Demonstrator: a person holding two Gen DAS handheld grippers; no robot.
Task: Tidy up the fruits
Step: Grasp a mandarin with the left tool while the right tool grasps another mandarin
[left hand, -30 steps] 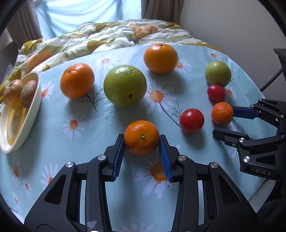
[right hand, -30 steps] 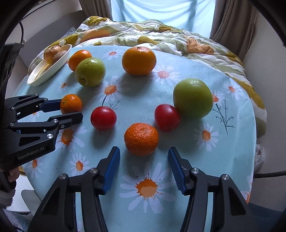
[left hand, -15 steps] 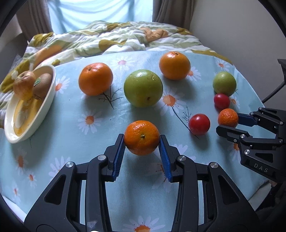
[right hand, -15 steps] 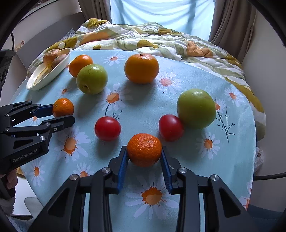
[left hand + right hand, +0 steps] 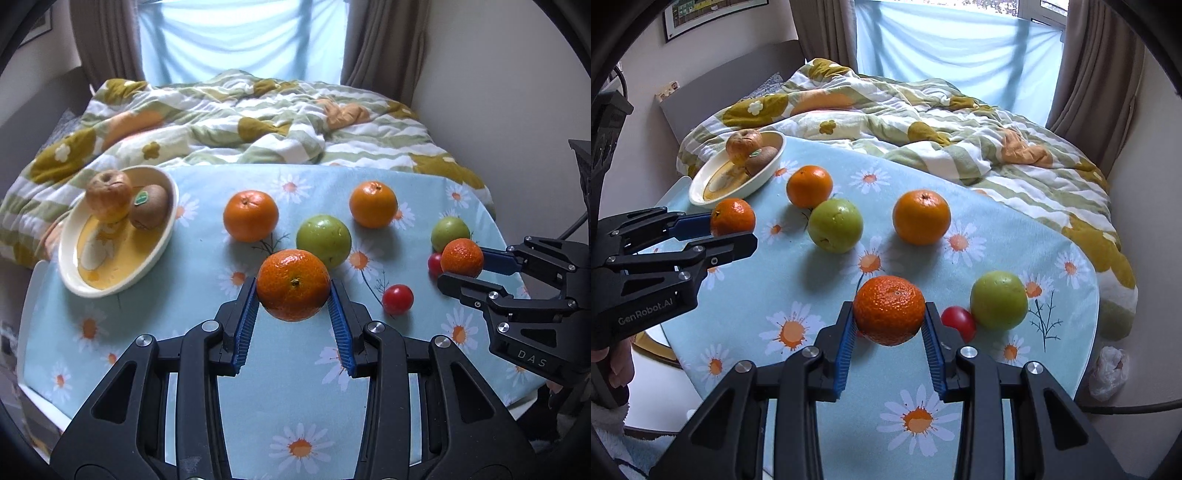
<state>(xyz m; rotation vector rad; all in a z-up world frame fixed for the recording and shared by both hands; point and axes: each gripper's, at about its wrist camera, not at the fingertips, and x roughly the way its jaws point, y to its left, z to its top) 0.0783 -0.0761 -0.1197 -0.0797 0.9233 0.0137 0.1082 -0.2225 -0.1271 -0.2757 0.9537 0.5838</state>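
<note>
I see a window (image 5: 240, 37) behind a pale blue sheer, letting in soft daylight, with brown curtains (image 5: 384, 48) on both sides. Below it lies a bed (image 5: 258, 122) under a rumpled green-and-mustard floral quilt. The walls (image 5: 498, 92) are plain off-white.

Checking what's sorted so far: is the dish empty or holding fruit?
Holding fruit. The dish has a brownish apple and a stickered kiwi at its far end; the rest of it is bare.

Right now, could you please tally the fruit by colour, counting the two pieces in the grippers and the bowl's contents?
Orange: 4 (two held, two on the cloth)
Green: 2
Red: 2
Brownish, in the bowl: 2
Total: 10
</note>
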